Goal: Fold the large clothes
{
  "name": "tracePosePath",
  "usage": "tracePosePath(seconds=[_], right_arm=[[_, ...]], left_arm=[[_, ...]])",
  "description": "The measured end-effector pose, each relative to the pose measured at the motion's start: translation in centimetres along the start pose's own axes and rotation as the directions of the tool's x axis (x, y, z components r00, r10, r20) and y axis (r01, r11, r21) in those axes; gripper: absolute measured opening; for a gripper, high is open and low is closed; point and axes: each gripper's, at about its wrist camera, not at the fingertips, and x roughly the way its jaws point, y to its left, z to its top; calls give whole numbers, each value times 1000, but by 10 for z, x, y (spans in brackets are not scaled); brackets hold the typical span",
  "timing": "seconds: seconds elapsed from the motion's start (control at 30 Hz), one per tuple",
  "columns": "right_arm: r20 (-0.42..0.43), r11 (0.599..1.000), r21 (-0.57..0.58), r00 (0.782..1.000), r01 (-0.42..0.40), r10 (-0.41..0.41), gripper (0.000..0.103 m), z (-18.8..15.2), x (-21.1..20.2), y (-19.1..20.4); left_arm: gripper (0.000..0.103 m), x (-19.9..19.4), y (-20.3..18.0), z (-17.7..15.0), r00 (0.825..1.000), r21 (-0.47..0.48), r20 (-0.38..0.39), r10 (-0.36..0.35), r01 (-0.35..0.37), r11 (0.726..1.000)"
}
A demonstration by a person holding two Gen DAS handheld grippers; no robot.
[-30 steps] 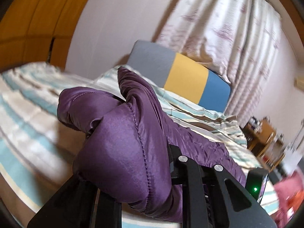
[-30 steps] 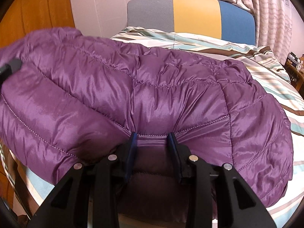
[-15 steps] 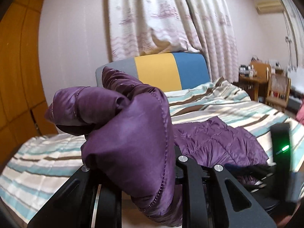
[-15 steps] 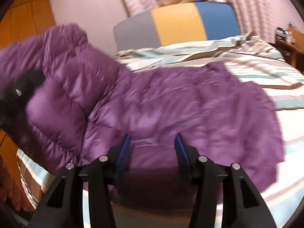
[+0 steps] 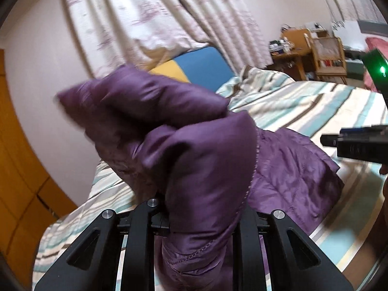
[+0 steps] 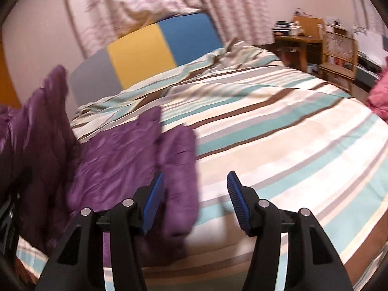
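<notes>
While your left gripper (image 5: 201, 218) stays hidden at the tips, a thick bunch of the purple puffer jacket (image 5: 194, 150) fills the space between its two fingers, so it reads as pinched on the fabric; the pads themselves you cannot see. That held bunch stands lifted above the bed, folded into a blunt lobe pointing left. The rest of the jacket trails down to the right and lies on the striped bedding (image 5: 303, 101).

Your right gripper (image 6: 195, 198) has its jaws spread wide. The blue pads (image 6: 236, 201) are bare, nothing between them. A blurred fold of the jacket sits just beside the left-hand pad, in front of it; contact there cannot be judged because of motion blur. From the right wrist view the jacket occupies the near left part of the bed, with one quilted section raised at the far left edge of the frame.

Surface: bedding in cream, teal, grey and brown stripes, lightly rumpled toward the head end. Right half of the bed carries only the cover.

Room: headboard (image 6: 150, 53) in grey, yellow and blue blocks against a pale wall. Patterned curtains (image 5: 145, 12) hang above and behind it. Wooden desk (image 6: 300, 38) with small items on top and a wooden chair (image 6: 339, 51) stand past the bed's far right corner. Pink cloth (image 6: 380, 97) shows at the right edge. Orange-brown wood panelling (image 5: 14, 157) runs along the left.
</notes>
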Motion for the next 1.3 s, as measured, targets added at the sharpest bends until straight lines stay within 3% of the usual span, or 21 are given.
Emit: tracePosePath(seconds=[0.33, 0.57, 0.67, 0.77, 0.9, 1.07, 1.17, 1.2, 1.3], right_arm=[[8, 985, -15, 985, 171, -171, 56, -1, -2, -32], [10, 975, 18, 975, 221, -221, 56, 1, -3, -52], [0, 974, 38, 974, 224, -224, 56, 1, -4, -58], [-6, 973, 44, 974, 228, -228, 56, 0, -3, -60], [-8, 974, 40, 974, 224, -224, 57, 0, -4, -57], [-5, 974, 28, 975, 224, -224, 58, 1, -5, -52], [-3, 973, 23, 973, 229, -229, 58, 0, -6, -51], [-3, 973, 18, 973, 231, -231, 58, 0, -6, -50], [-3, 972, 0, 972, 237, -237, 58, -1, -7, -46]], left_arm=[[21, 18, -40, 9, 993, 2, -22, -116, 116, 993], [21, 29, -72, 7, 983, 28, -45, -177, 178, 984], [29, 32, -74, 2, 973, -10, -54, -224, 224, 975], [30, 36, -78, 0, 962, -37, -61, -265, 263, 964], [59, 35, -82, 0, 933, -33, -65, -355, 354, 935], [67, 26, -65, 4, 892, -149, -23, -451, 443, 884], [88, 15, -55, 5, 839, -226, 41, -543, 537, 813], [89, 11, -54, 5, 825, -235, 61, -562, 559, 796], [89, 4, -61, 6, 815, -214, 55, -577, 574, 791]])
